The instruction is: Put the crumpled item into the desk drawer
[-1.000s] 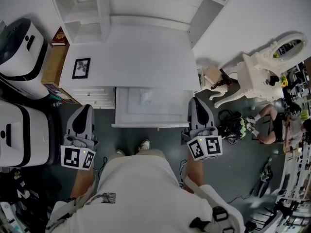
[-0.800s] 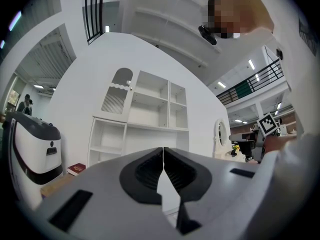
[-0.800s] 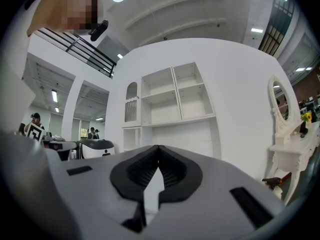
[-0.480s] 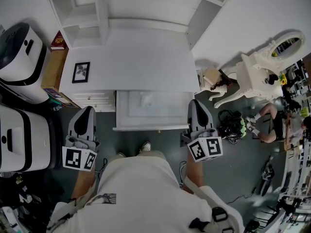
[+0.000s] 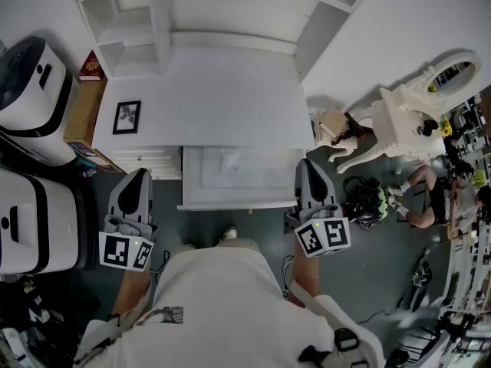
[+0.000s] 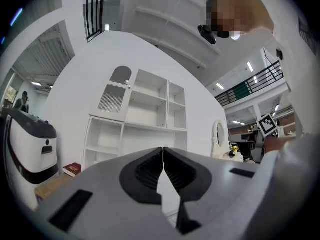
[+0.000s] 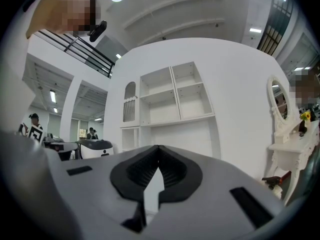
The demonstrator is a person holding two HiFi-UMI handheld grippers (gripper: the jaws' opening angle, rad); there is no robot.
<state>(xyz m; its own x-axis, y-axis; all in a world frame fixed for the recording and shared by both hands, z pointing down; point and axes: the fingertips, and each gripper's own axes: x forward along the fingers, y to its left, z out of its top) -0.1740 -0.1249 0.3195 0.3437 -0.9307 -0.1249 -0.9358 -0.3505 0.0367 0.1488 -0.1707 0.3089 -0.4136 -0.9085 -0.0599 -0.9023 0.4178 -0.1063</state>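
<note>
Since a second ago hardly anything has shifted: the left gripper (image 5: 138, 176) and right gripper (image 5: 308, 165) flank the open drawer (image 5: 201, 193) as before, both clenched on nothing. Each is held roughly level, pointing far toward the desk (image 5: 222, 98). The white crumpled item (image 5: 232, 159) lies inside the drawer, between the two grippers and apart from both.

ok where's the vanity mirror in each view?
Head view: vanity mirror at far right, upper half.
Left gripper view: mirror right of centre, small.
Right gripper view: mirror near the right edge.
Shared landmark: white shelf unit, left of the mirror in all three.
</note>
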